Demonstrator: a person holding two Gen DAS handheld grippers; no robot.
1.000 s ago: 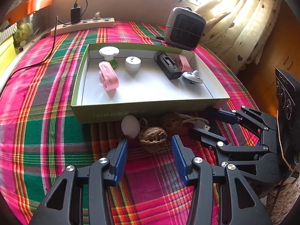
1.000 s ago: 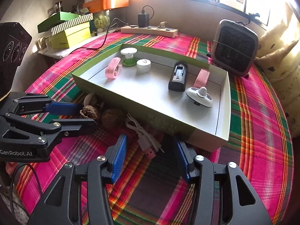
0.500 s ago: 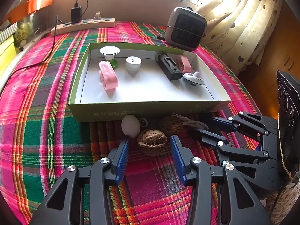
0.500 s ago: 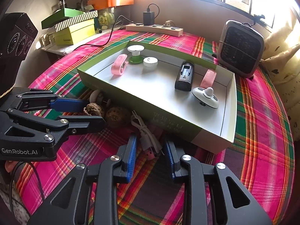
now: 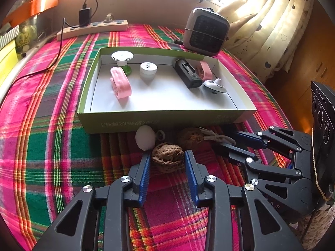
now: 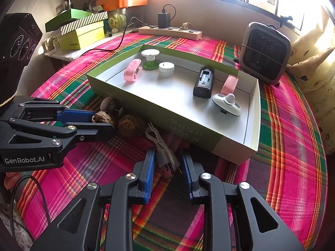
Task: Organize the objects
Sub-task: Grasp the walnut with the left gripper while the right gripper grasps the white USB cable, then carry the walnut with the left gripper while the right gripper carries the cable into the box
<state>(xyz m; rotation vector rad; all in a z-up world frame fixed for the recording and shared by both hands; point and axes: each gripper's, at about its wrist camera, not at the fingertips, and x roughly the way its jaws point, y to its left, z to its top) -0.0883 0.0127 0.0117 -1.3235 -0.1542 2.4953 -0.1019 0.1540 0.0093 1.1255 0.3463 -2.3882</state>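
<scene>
Partly hidden items first. In the left wrist view the white cable (image 5: 217,137) shows only as a short stretch behind the right gripper (image 5: 227,141), whose fingertips sit in the shadow of the box wall. In the right wrist view the white egg-shaped object (image 6: 105,103) is mostly covered by the left gripper (image 6: 103,123). A small ring-like piece (image 5: 160,135) beside the egg cannot be identified. The print on the green box (image 5: 146,122) wall is not legible.

Left gripper: jaws closing, both blue pads against the sides of the wrinkled walnut (image 5: 167,156), which rests on the plaid cloth (image 5: 41,146) just in front of the box. Right gripper: jaws closing around the coiled cable with its pink plug, which lies on the cloth in front of the box; whether the pads press it cannot be told.

Count outside the box, along its near wall: 1 egg-shaped object, 2 walnuts (the second walnut (image 5: 189,137) stands free behind the first), 1 cable.

Count inside the box: 2 pink clips (image 5: 120,83), 1 white-and-green spool (image 5: 122,59), 1 white cap (image 5: 148,70), 1 black rectangular device (image 5: 186,73), 1 grey-white disc with a knob (image 5: 214,84).

Beyond the box: 1 small heater (image 5: 206,32), 1 power strip (image 5: 92,28) carrying 1 black charger.
</scene>
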